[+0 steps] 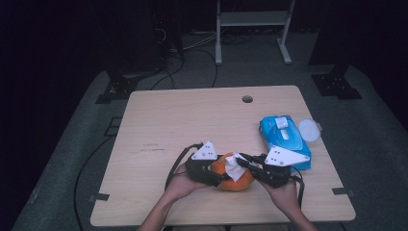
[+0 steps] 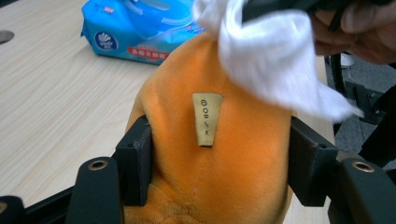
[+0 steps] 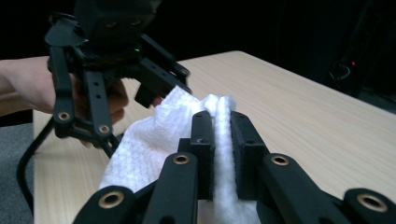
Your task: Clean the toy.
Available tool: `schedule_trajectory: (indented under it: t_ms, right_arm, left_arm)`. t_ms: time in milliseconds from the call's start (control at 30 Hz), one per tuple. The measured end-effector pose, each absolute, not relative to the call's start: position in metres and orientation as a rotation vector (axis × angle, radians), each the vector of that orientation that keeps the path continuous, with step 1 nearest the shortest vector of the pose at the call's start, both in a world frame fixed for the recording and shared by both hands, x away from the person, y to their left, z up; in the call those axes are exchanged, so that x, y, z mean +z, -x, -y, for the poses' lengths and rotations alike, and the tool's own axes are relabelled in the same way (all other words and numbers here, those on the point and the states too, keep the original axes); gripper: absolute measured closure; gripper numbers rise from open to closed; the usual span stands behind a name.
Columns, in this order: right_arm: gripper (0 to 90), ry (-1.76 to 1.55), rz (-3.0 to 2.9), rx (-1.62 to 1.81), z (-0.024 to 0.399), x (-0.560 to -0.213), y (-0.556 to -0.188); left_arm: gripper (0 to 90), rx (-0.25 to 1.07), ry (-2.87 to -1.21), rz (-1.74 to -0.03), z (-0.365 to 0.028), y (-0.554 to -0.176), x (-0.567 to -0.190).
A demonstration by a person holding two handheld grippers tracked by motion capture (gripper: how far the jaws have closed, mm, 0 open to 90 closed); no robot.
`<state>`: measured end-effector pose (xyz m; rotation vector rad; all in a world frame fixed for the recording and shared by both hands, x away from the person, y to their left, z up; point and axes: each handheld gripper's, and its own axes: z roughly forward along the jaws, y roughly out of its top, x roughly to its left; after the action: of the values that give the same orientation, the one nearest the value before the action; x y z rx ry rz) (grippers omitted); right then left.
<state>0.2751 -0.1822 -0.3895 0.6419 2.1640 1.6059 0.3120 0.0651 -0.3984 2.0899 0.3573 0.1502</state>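
1. 1 pale wooden surface (image 1: 192, 120) stands in a dark room, with a grey floor, cables and a metal frame behind.
2. Near its front edge, the left tool (image 1: 222, 179) is clamped on an orange plush toy (image 1: 238, 180); the right tool (image 1: 239, 161) pinches a white wipe (image 1: 232, 165) against the toy's top.
3. The left gripper view reveals a small care label (image 2: 207, 118) on the toy; the right gripper view shows the wipe squeezed between narrow jaws.
4. A blue wipes pack (image 1: 284, 137) lies beside the right tool; the label's marks are unreadable.
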Motion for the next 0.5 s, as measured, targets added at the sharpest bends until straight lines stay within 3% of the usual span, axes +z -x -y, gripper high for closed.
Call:
schedule_trajectory:
  t_ms: [133,367,500]
  right_arm:
    - [80.3,-0.723,-2.184,1.617,0.192,-0.399,-0.285]
    - [80.3,-0.807,-2.231,1.592,0.197,-0.418,-0.291]
    - [80.3,-0.824,-2.231,1.579,0.203,-0.421,-0.291]
  left_arm:
    - [32.3,0.166,-2.138,-0.368,-0.064,-0.313,-0.407]
    - [5.7,0.067,-2.102,-0.417,-0.072,-0.326,-0.421]
    - [3.8,-0.028,-2.127,-0.428,-0.076,-0.332,-0.432]
